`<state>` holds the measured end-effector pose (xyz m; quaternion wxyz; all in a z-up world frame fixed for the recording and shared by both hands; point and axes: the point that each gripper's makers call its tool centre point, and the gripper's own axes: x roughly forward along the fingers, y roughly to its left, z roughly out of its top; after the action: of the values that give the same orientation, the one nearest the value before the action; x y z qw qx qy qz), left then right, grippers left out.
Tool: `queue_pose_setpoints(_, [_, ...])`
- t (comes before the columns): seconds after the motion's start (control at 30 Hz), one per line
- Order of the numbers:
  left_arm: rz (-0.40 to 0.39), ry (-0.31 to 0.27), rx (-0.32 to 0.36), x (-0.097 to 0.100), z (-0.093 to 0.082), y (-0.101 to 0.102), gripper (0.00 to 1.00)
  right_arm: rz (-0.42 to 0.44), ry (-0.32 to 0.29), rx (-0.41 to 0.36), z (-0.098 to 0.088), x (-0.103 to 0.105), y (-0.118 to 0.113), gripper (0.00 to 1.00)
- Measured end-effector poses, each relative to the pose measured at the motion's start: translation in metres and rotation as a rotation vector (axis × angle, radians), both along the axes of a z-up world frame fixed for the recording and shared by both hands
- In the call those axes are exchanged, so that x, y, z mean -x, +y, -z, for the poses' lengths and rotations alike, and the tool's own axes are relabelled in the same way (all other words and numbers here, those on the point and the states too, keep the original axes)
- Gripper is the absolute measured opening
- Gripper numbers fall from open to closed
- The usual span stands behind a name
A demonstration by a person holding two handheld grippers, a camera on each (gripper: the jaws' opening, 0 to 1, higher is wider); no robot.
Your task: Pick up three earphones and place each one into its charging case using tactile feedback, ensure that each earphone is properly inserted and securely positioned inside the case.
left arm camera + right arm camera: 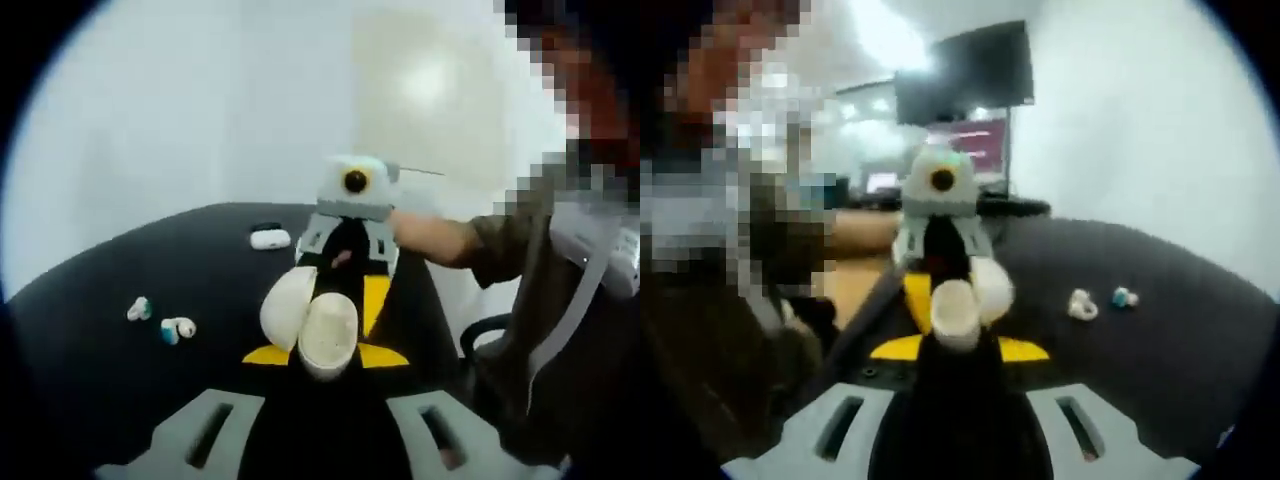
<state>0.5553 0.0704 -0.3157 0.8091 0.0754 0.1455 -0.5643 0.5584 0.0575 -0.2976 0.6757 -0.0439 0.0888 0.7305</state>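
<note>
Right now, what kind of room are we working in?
Probably an office or lab. A black table stands by a plain white wall; a dark wall-mounted screen and lit desks sit behind, and an office chair stands alongside.

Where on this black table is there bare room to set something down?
Bare table lies in front of the two loose earphones, and between them and the closed white case. In the right gripper view it is bare past the earphones. It is crowded at the middle, around the open charging case between both grippers.
</note>
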Motion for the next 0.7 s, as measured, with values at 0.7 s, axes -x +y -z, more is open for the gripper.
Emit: queue_pose_setpoints(0.7, [-0.010,0.000,0.017,-0.012,0.002,0.001,0.18,0.421,0.254,0.359,0.012,-0.122,0.044,0.15])
